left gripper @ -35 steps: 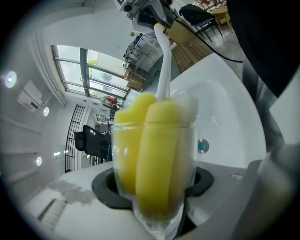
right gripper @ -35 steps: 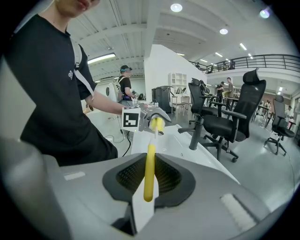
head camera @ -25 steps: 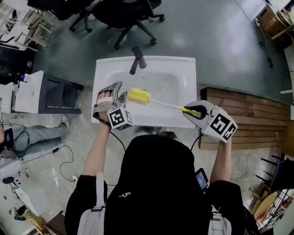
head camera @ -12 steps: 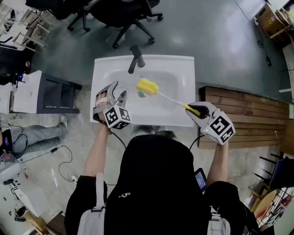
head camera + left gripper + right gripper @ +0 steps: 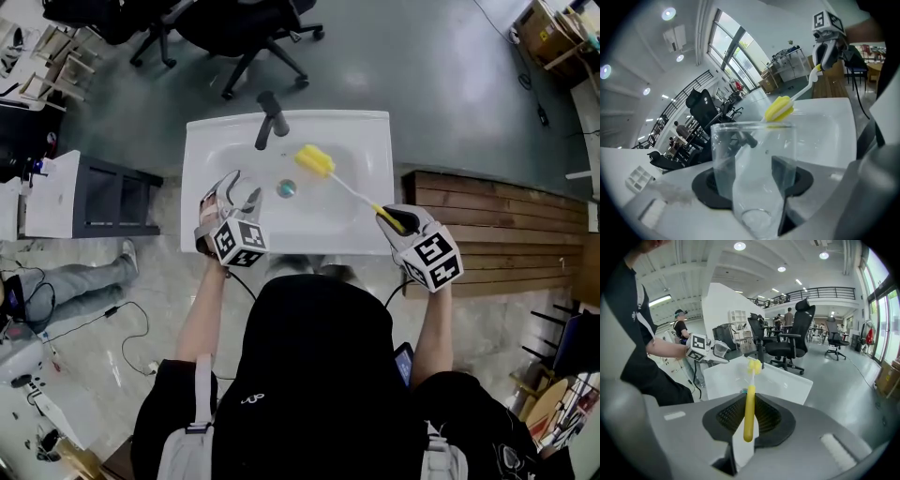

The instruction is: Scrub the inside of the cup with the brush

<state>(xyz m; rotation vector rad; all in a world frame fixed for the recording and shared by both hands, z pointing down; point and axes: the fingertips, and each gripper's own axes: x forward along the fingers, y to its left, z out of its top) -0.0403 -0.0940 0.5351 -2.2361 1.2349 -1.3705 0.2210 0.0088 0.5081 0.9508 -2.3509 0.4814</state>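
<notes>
A white sink (image 5: 380, 141) stands on a grey floor, with black office chairs (image 5: 253, 33) beyond it and wooden decking (image 5: 497, 225) alongside. Over the basin, the left gripper (image 5: 234, 192) clasps a clear cup (image 5: 754, 178). The right gripper (image 5: 392, 219) pinches a yellow brush (image 5: 315, 160), whose head is clear of the cup.

Ceiling lamps (image 5: 740, 246) and tall windows (image 5: 729, 51) lit the room brightly and evenly, leaving only soft shadows. Both gripper views bulged toward dark, rounded edges, and the clear cup (image 5: 754, 173) close to the lens looked soft.
</notes>
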